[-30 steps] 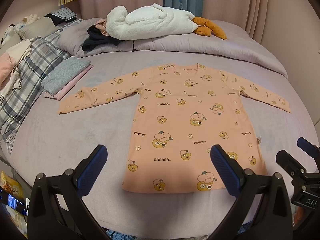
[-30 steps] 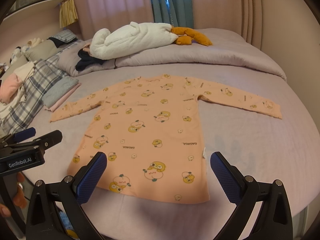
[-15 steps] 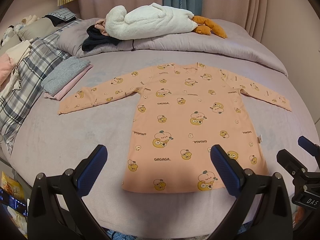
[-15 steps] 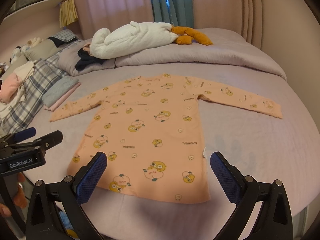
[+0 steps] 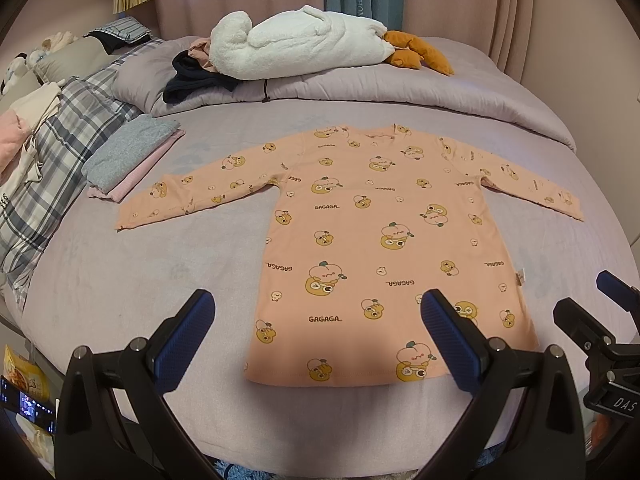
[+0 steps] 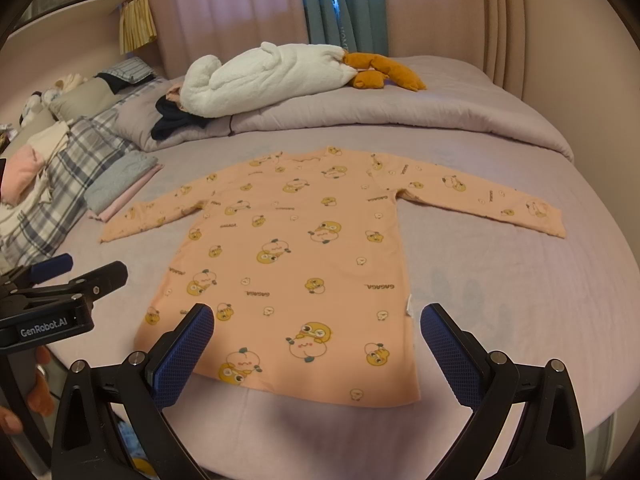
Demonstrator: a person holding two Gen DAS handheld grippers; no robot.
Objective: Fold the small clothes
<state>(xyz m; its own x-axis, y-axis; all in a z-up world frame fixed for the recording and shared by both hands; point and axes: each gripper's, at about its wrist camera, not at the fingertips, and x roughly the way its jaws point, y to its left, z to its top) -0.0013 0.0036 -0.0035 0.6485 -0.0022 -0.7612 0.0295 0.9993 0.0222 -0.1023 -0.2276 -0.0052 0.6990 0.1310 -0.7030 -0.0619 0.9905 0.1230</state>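
A peach long-sleeved top (image 5: pixel 380 236) with yellow cartoon prints lies flat on the lilac bed, both sleeves spread out, hem toward me. It also shows in the right wrist view (image 6: pixel 296 256). My left gripper (image 5: pixel 316 336) is open and empty, held above the hem's left half. My right gripper (image 6: pixel 316 344) is open and empty, held above the hem's right half. Each gripper shows at the edge of the other's view: the right one (image 5: pixel 600 320), the left one (image 6: pixel 60 284).
A folded grey and pink stack (image 5: pixel 128 156) lies left of the left sleeve. A plaid blanket (image 5: pixel 52 160) with loose clothes runs along the left edge. A white plush with orange feet (image 5: pixel 304 48) rests on the rolled duvet (image 5: pixel 400 96) behind.
Both grippers have drifted very slightly; the top lies unmoved and both grippers stay open.
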